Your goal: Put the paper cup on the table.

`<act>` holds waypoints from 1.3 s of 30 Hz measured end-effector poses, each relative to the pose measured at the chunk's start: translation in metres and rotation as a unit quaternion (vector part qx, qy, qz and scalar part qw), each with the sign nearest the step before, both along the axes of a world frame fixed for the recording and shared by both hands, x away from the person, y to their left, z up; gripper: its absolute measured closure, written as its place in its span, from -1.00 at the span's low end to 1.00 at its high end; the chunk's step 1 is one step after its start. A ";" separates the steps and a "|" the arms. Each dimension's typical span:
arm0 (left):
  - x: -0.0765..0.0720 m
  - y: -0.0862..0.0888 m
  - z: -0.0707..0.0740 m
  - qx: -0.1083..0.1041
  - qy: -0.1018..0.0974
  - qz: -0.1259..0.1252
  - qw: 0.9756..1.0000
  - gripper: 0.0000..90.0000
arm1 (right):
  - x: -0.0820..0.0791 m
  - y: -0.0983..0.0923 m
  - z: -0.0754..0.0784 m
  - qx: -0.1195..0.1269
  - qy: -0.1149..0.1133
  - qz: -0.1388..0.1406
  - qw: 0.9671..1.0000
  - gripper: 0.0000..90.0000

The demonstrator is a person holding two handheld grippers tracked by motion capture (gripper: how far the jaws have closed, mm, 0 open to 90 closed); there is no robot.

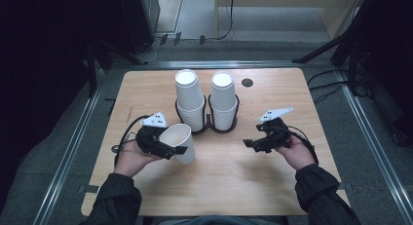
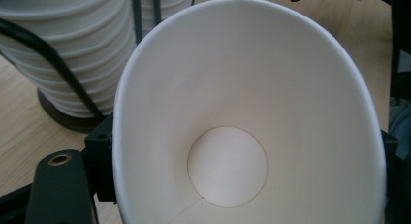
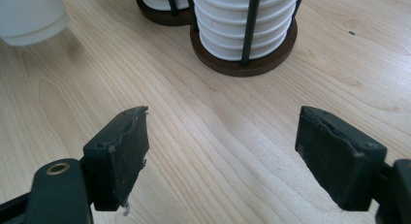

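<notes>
Left gripper [image 1: 171, 149] apparently clamps a paper cup [image 1: 180, 141]; right gripper [image 1: 251, 143] gapes empty.

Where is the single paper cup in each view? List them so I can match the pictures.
High view: paper cup left of centre, tipped, in the left gripper.
Left gripper view: cup seen mouth-on, between the jaws.
Right gripper view: blurred white cup at top left.
Shared landmark: the cup stacks in their black wire holder.

White paper cup [image 2: 252, 122] between jaws
</notes>
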State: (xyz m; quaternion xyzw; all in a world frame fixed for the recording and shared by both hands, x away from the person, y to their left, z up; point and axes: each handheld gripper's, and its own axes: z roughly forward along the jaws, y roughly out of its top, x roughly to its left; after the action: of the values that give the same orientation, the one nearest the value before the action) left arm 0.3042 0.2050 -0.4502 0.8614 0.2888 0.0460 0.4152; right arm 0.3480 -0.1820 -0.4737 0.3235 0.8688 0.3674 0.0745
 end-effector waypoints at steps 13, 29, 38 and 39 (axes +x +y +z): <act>0.010 0.024 0.003 -0.002 0.006 0.034 0.999 -0.60 | 0.005 -0.007 -0.001 0.012 -0.009 0.011 1.000 -0.56; 0.029 0.050 0.002 0.000 0.013 0.061 0.998 -0.60 | 0.010 -0.020 -0.007 0.013 0.000 -0.015 1.000 -0.56; 0.044 0.062 0.000 -0.001 0.018 0.101 0.995 -0.60 | 0.005 -0.024 -0.011 -0.002 -0.006 -0.017 1.000 -0.56; 0.046 0.064 0.000 0.004 0.019 0.102 0.995 -0.61 | 0.004 -0.025 -0.011 -0.005 -0.007 -0.022 1.000 -0.56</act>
State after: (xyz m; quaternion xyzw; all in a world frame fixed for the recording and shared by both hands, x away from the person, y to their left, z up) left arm 0.3498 0.2686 -0.4502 0.8297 0.3831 0.0729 0.3994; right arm 0.3522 -0.2069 -0.4850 0.3390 0.8629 0.3637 0.0904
